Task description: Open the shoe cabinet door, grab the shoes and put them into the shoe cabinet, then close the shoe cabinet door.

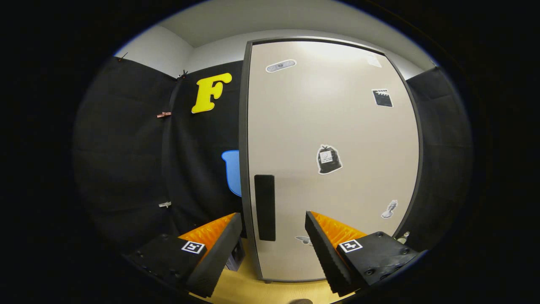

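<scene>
The shoe cabinet stands upright just ahead, its beige door (333, 126) shut within a dark frame. A black vertical handle (265, 207) sits on the door near its left edge, low down. My gripper (273, 223) is open, and the handle lies between the two fingers, slightly beyond their tips. The left fingertip (230, 228) is off the door's left edge; the right one (314, 228) is in front of the door panel. Neither finger touches the handle as far as I can tell.
Several small stickers (328, 159) dot the door. Black cloth walls (126, 160) flank the cabinet on both sides. A light wooden floor (249, 287) shows beneath the fingers. A small dark object (235, 256) sits low at the cabinet's left foot.
</scene>
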Demonstrator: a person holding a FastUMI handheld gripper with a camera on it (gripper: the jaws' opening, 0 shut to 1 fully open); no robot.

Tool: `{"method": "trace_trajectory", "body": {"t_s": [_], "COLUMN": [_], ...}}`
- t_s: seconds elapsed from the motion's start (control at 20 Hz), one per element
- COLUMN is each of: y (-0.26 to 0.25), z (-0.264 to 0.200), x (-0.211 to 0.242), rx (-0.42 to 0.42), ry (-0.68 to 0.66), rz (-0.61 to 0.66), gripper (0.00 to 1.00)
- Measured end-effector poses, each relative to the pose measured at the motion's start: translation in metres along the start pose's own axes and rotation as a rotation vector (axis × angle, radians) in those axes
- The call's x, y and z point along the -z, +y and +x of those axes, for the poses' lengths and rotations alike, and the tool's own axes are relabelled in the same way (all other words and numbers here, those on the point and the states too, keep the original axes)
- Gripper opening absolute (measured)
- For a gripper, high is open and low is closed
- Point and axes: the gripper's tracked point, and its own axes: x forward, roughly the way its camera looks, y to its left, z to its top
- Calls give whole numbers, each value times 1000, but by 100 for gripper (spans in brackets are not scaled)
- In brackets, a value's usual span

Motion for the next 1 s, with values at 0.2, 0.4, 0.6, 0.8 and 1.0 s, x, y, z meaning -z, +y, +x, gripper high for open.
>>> {"method": "trace_trajectory", "body": {"t_s": [0.2, 0.4, 0.6, 0.8, 1.0], "y": [4, 3, 1, 2, 2], "z": [30, 59, 66, 75, 69], "x": [6, 19, 19, 19, 19], "rx": [23, 49, 80, 101, 114], "ry": [-2, 21, 1, -10, -1], "rz": [17, 31, 12, 14, 3], "gripper": [98, 95, 85, 50, 31]}}
